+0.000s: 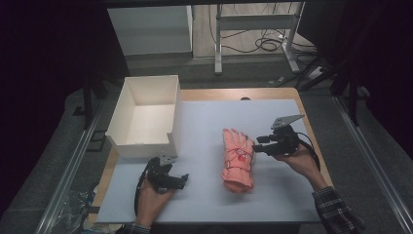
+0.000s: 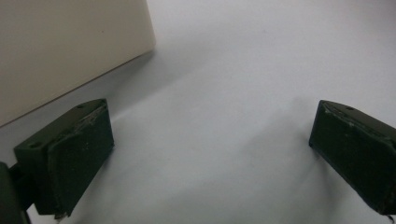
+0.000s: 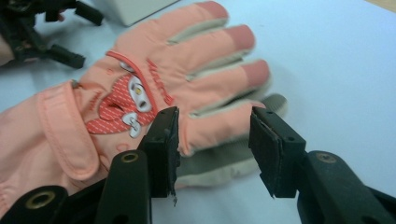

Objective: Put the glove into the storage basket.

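1. Your right hand-held gripper (image 3: pixel 212 149) stands partly open at the side of the pink glove (image 1: pixel 238 158). Its jaws straddle the edge of the glove near the little finger, and the pads do not press on the fabric.
2. Your left hand-held gripper (image 1: pixel 171 179) rests low on the table (image 1: pixel 204 122), jaws wide with nothing between them, just in front of the white box (image 1: pixel 144 117).
3. Judging from this, the work is at its start: the glove lies flat on the table and is not yet gripped or lifted. You have the approach done; the squeeze, the lift and any carry, likely toward the open box, are left.
4. The glove lies near the middle of the table, to the right of the box and well apart from it.
5. Its long axis runs roughly front to back in the high view, tilted a little. The fingertips point away from you, and the cuff points toward you.
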Motion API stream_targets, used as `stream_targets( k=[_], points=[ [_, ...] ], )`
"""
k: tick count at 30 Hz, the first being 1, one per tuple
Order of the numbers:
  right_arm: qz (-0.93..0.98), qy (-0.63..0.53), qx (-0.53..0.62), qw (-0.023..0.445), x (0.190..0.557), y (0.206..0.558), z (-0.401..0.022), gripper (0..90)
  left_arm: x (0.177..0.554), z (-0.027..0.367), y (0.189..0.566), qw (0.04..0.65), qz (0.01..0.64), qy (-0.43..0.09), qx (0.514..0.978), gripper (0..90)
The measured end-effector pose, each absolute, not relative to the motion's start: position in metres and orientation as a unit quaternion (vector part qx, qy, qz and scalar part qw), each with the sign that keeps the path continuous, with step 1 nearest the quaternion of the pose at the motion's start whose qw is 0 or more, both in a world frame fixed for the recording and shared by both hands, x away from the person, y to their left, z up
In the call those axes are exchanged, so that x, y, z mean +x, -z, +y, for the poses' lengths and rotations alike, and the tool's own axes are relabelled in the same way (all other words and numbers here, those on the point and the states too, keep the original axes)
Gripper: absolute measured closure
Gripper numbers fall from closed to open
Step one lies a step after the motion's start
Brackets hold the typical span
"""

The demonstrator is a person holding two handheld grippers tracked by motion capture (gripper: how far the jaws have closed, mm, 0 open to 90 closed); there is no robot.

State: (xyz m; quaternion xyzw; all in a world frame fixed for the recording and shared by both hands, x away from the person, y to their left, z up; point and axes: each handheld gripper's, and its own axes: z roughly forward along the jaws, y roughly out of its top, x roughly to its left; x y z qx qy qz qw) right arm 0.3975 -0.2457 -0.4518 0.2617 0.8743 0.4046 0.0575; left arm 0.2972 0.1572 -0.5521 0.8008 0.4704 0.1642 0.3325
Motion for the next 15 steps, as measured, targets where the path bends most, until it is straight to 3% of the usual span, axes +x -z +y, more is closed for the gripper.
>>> stream_targets(
  k=[7,15],
  points=[
    [0.86,-0.401,0.299,0.095,0.383,0.466,-0.257,53.3,0.297,0.157,0.552,0.333,0.471,-0.164,0.801,0.0],
    [0.856,-0.401,0.307,0.106,0.364,0.482,-0.26,53.3,0.297,0.157,0.552,0.332,0.47,-0.165,0.801,0.0]
  ],
)
